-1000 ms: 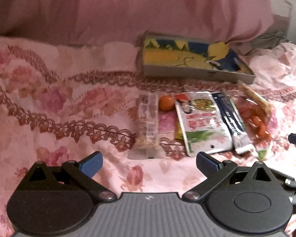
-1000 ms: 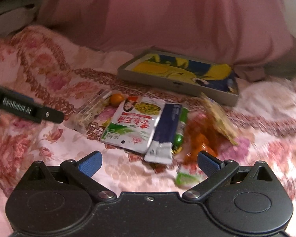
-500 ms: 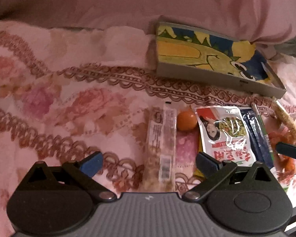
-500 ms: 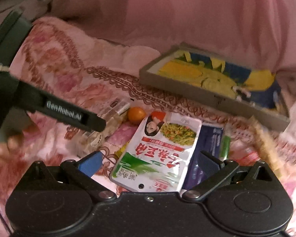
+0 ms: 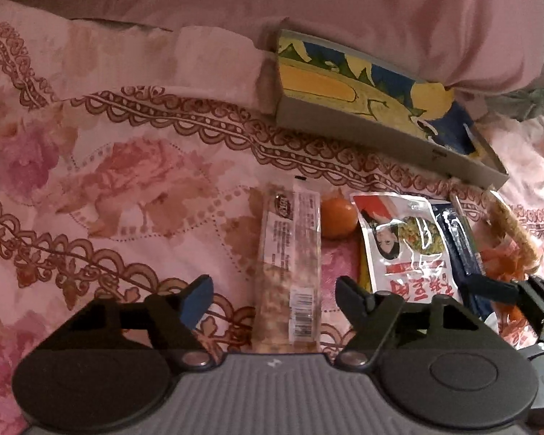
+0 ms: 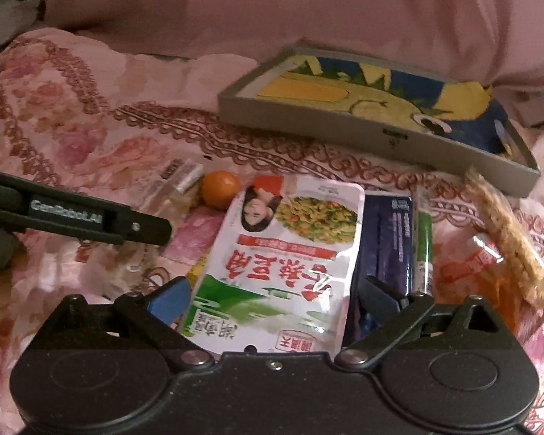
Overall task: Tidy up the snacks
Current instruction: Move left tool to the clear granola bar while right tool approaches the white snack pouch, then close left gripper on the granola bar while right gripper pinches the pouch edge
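Long clear-wrapped snack bar [image 5: 290,272] lying flat on the flowered bedspread [image 5: 108,166], between the fingers of the left gripper [image 5: 273,290], running toward twelve o'clock in the left wrist view. Jaws just been closing, pads not yet touching the wrapper, gap visible on both sides. Probably light, fairly stiff along its length, film slick and crinkly; best pinched across the narrow width near the barcode end, pressed gently lest the filling crumble and the soft bedding give way beneath. Small orange fruit [image 5: 339,219] at one o'clock of the bar, just beside its far end; likely to roll if nudged. White and green food pouch [image 6: 283,261] sitting between the spread fingers of the right gripper [image 6: 272,299], untouched as far as can be told; flat, floppy, glossy, better taken by an edge. Dark blue sachet [image 6: 386,232] at three o'clock of the pouch, partly under it, then a green stick pack [image 6: 424,250], orange packets [image 6: 489,282] and a crispy bar [image 6: 507,232]. Grey tray [image 6: 344,127] with a cartoon print at twelve o'clock, near, against the pink pillow [image 6: 308,7].
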